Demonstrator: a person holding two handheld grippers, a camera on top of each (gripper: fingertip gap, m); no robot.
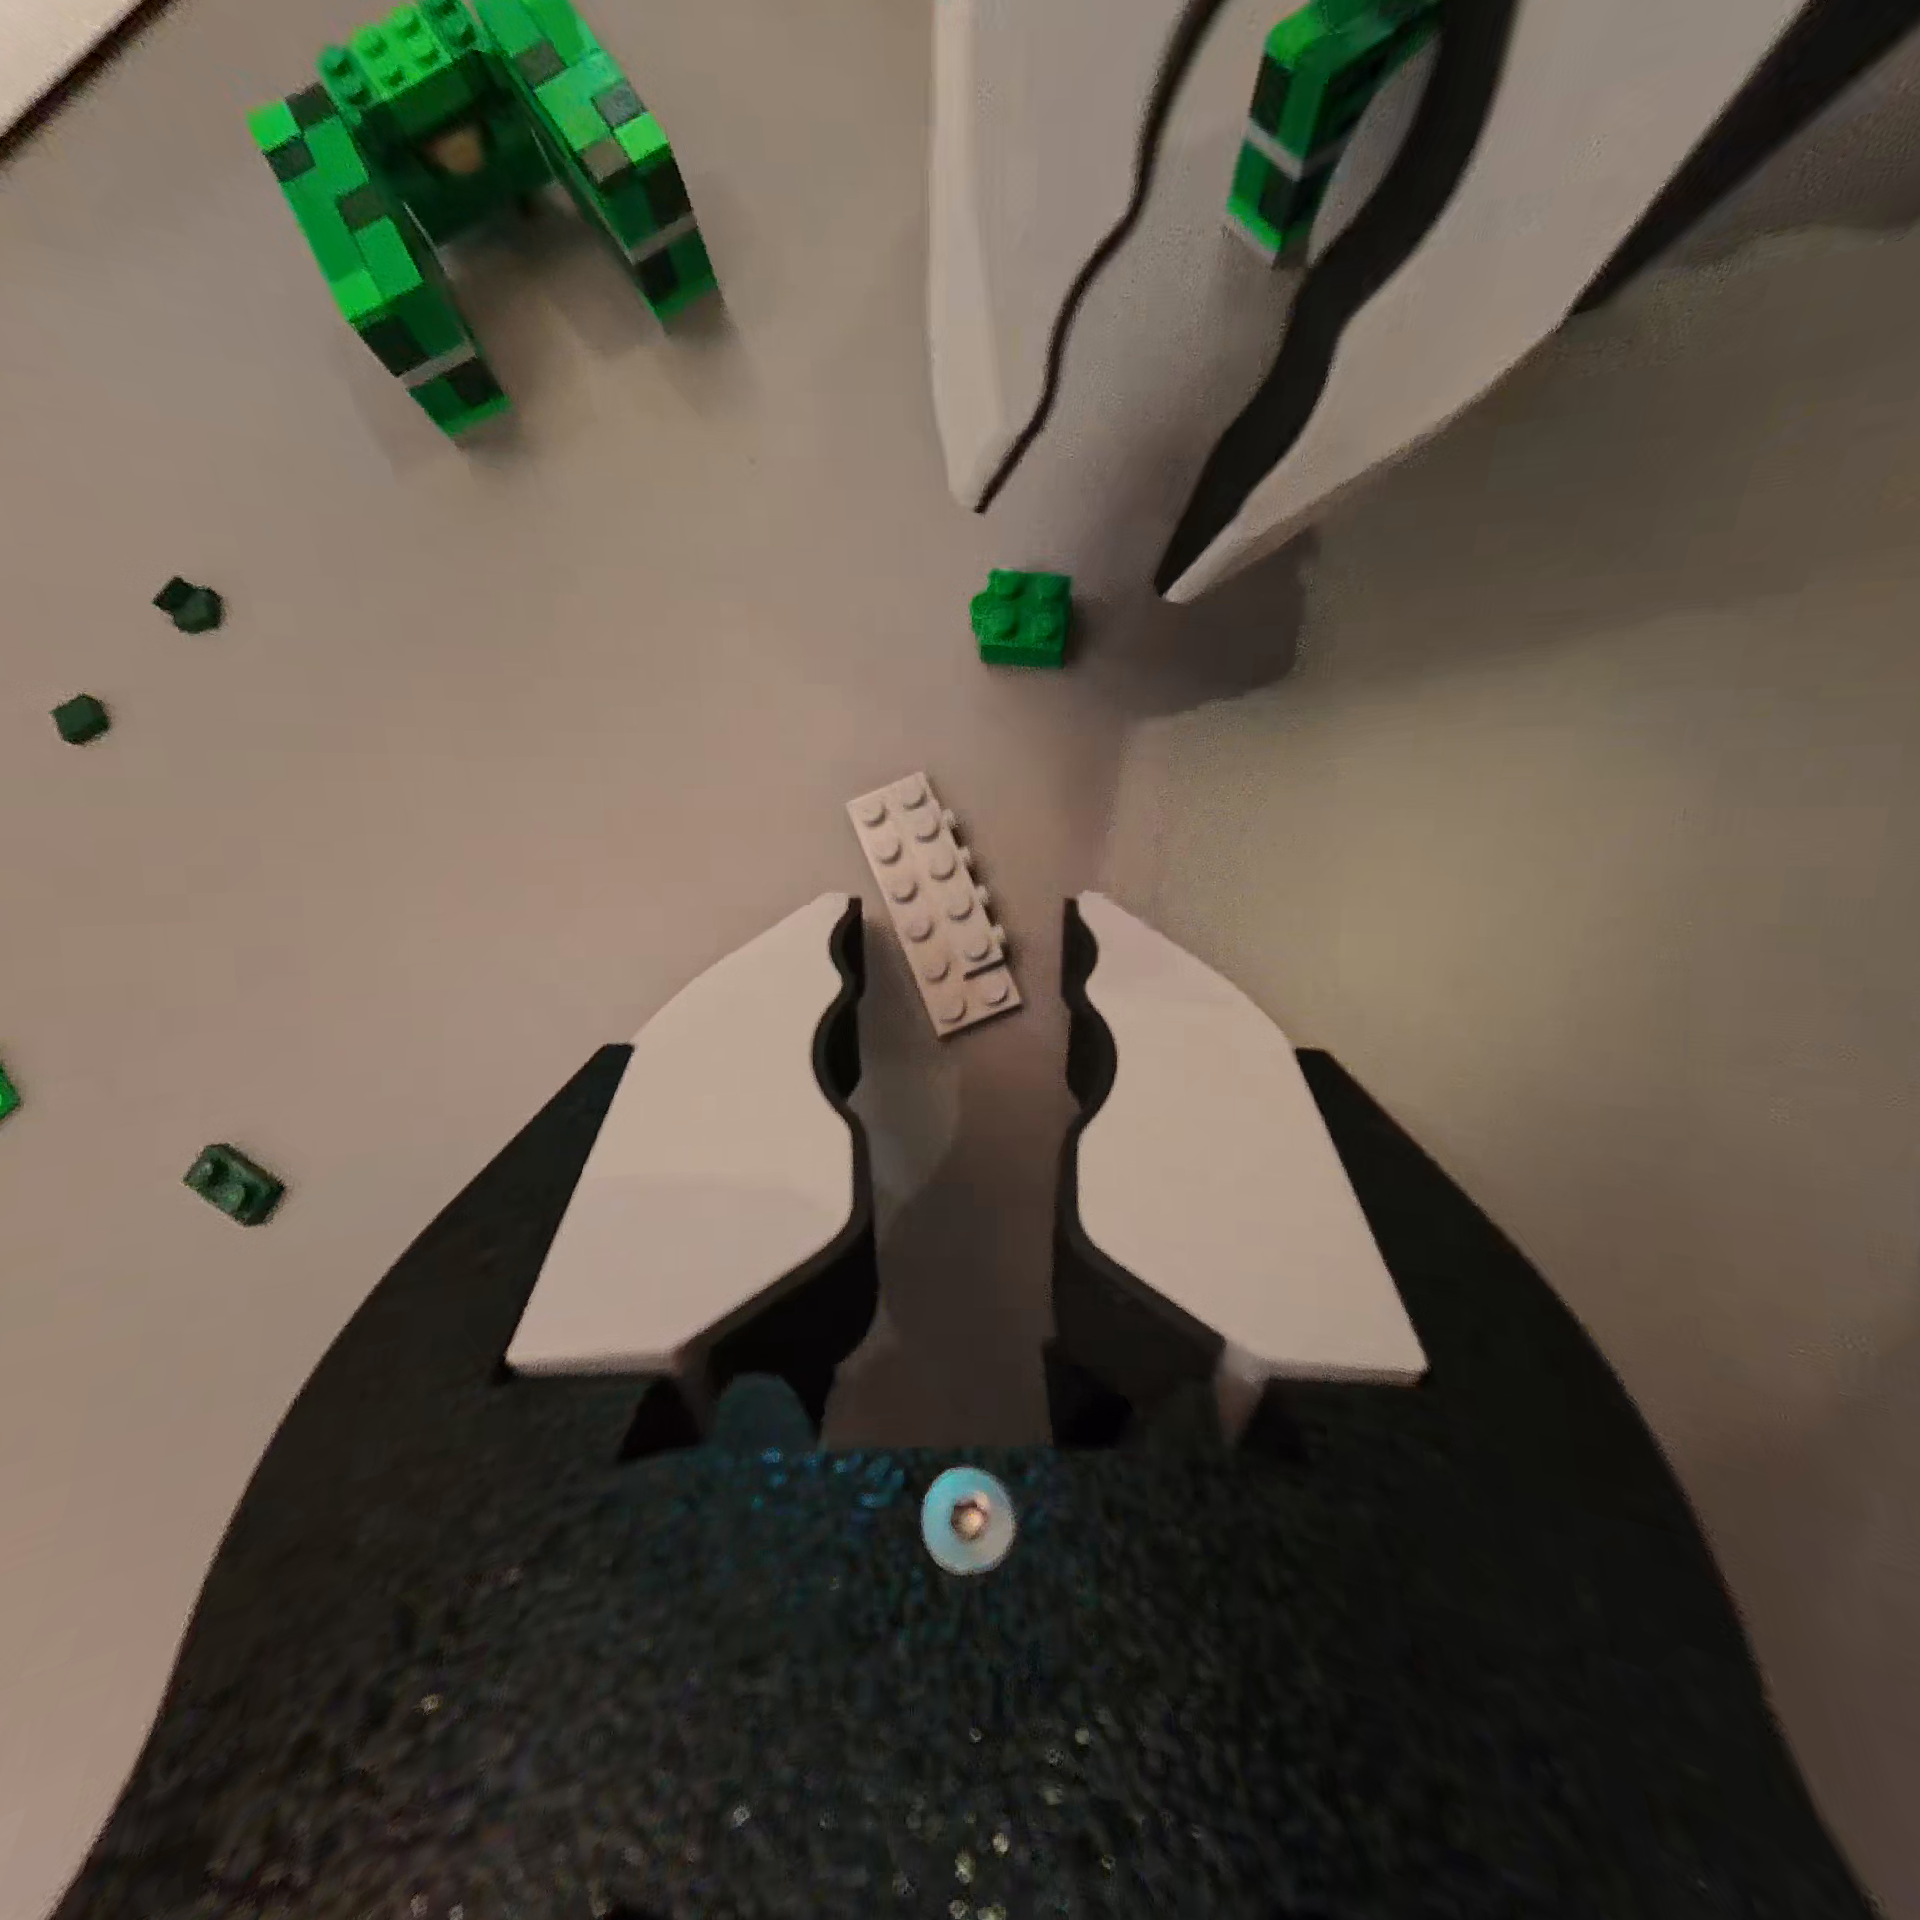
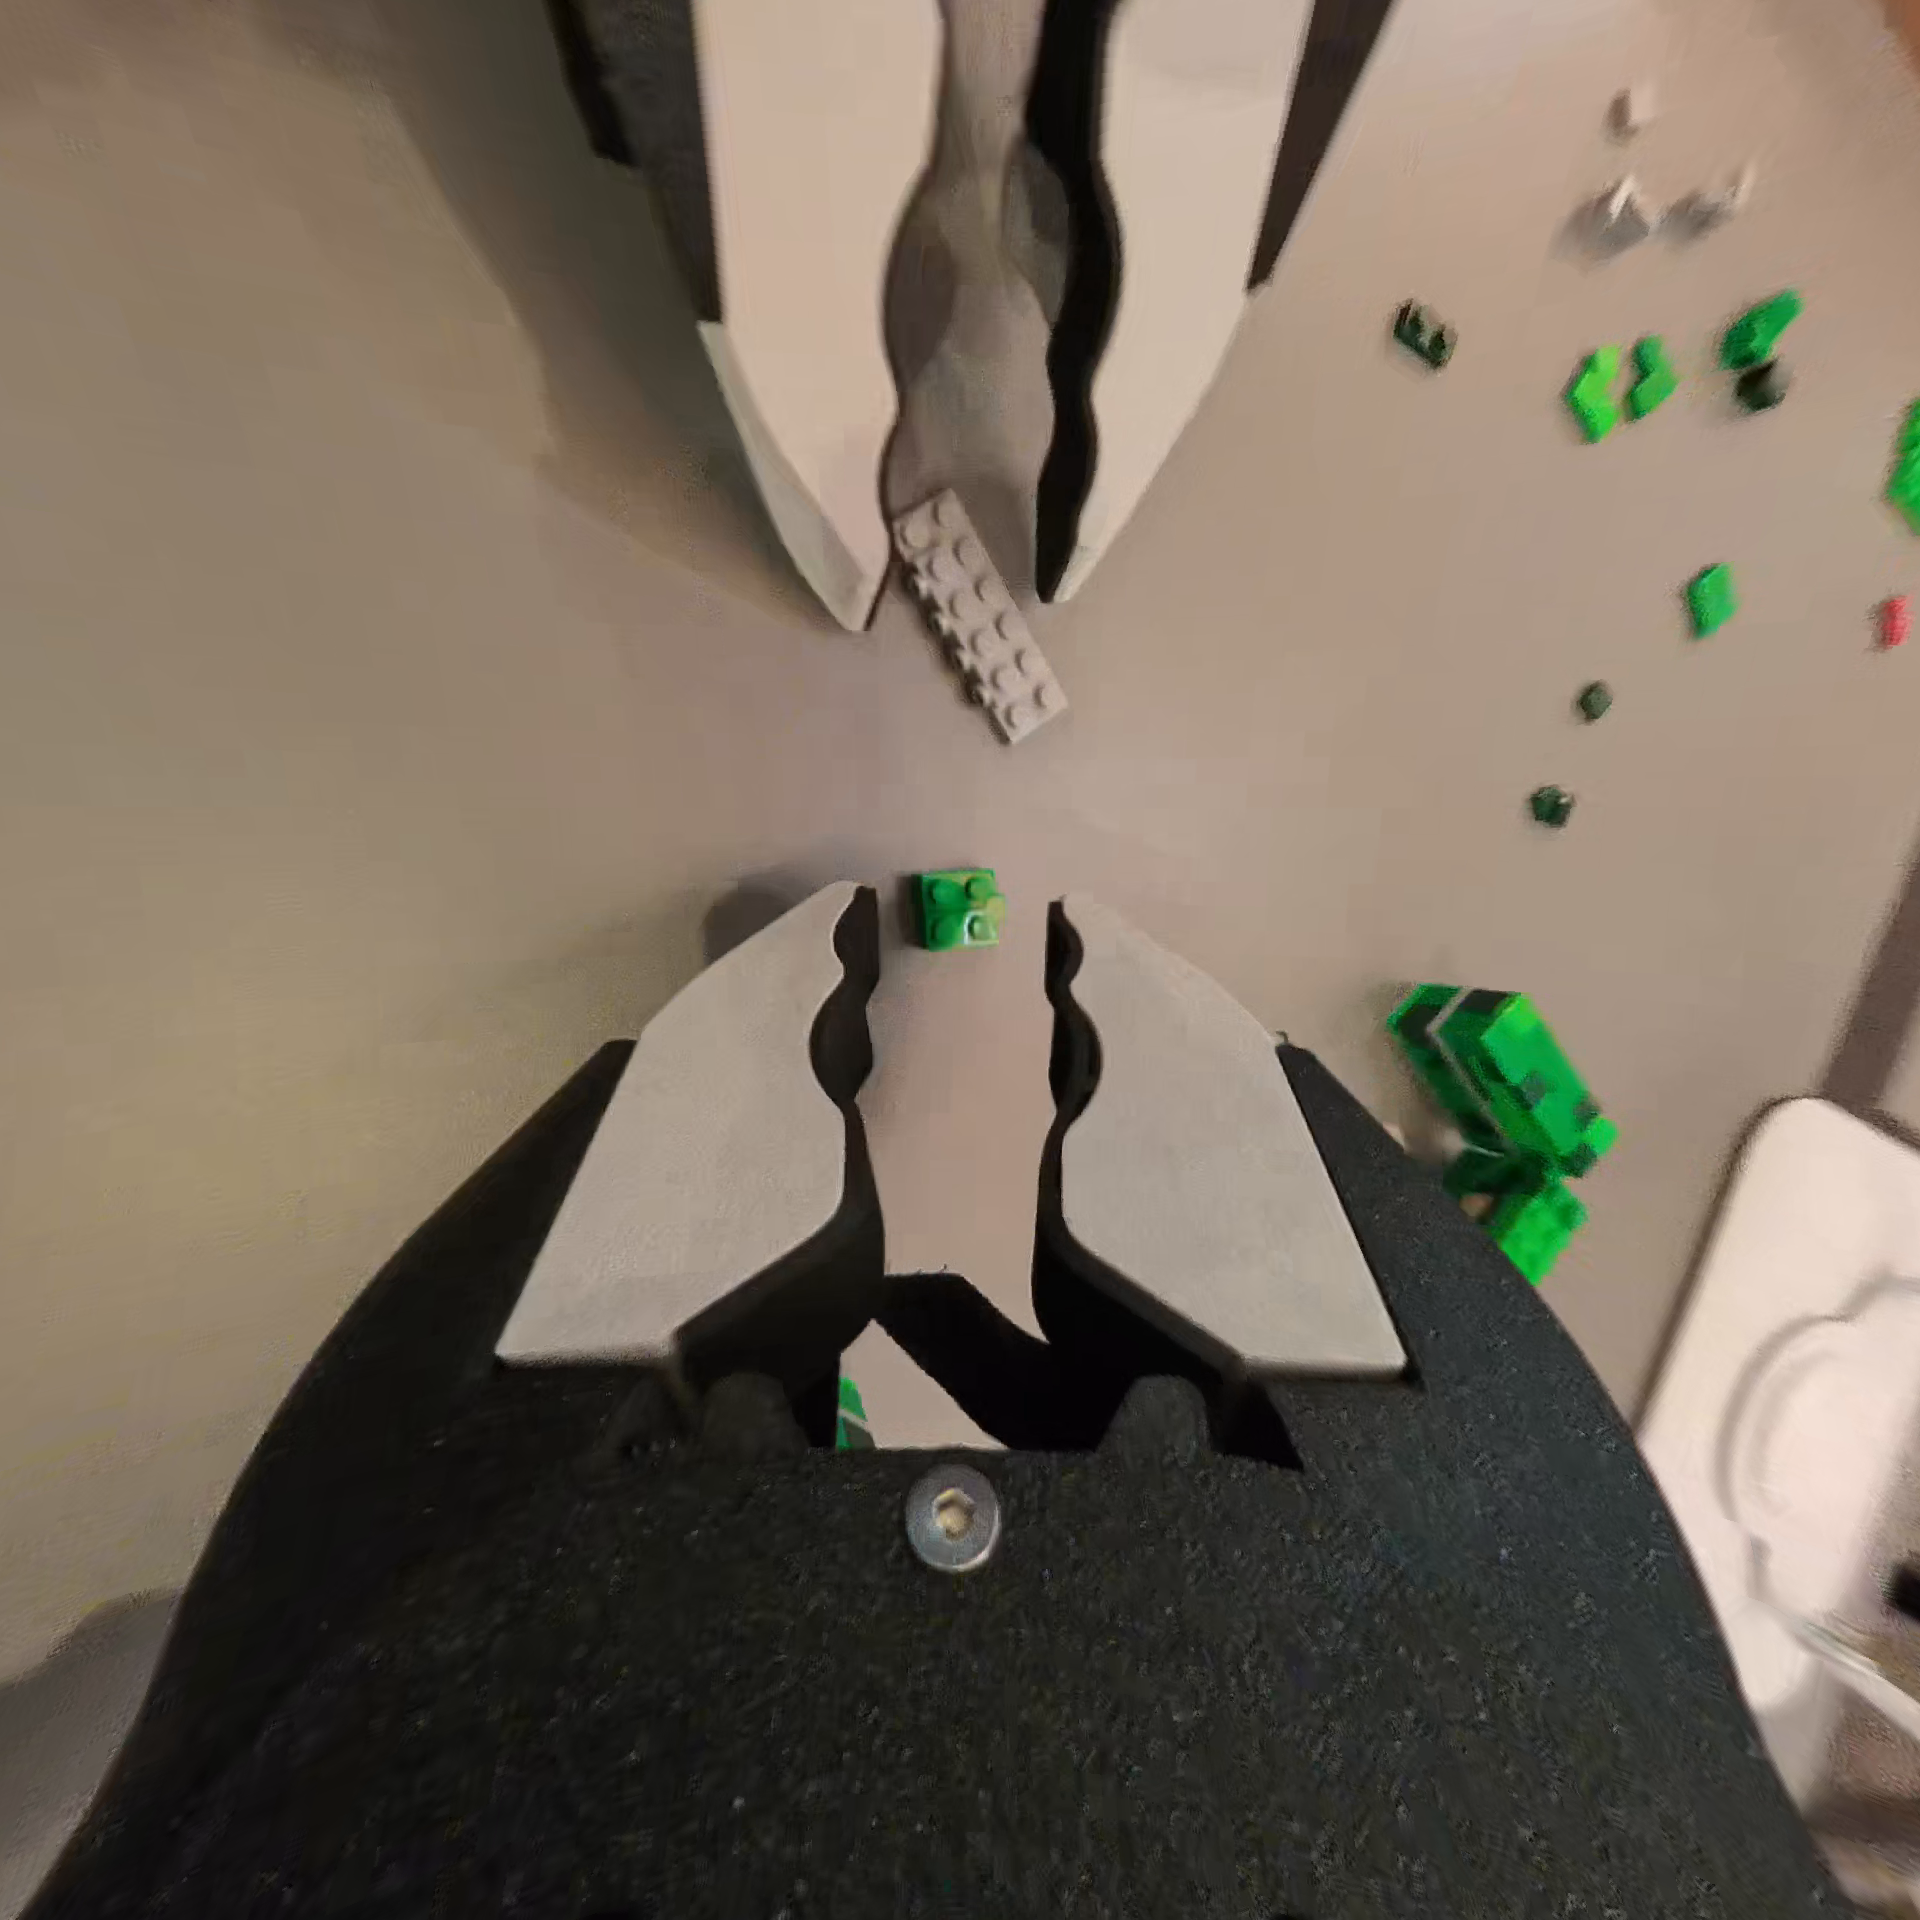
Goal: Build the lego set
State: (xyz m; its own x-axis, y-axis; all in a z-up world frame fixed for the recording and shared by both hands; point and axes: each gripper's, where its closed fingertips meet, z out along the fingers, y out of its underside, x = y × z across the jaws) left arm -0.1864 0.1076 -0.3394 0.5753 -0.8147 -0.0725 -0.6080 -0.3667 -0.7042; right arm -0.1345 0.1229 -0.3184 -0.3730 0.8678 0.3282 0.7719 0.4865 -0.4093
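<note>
Grey plate (image 1: 933, 906) lies flat on the tabletop (image 1: 1507, 935), studs up, 2 studs wide & long. In the left wrist view its long axis runs near-to-far w/ a slight lean: far end tips left, near end sits between the left claw's (image 1: 961, 914) tips, closer to the left finger. No contact visible; whether that finger touches the plate edge can't be told. Left claw is spread, holding nothing.

Just beyond the plate's far end sits a small green 2x2 brick (image 1: 1023, 616), studs up, apart from the plate. In the right wrist view the same brick (image 2: 958, 909) lies right at the mouth of the right claw (image 2: 954, 914), also spread & empty, fingers either side but not on it.

Step in hand, prob: double pick-up approach, plate for the left, brick for the right. Next move calls for each claw to drop lower, centre on its piece & close across the short width; plate is thin, so a low, square pinch is needed or it'll skid.

Farther out: part-built green model (image 1: 478, 208) far left, loose dark green bits (image 1: 234, 1184) at left.
</note>
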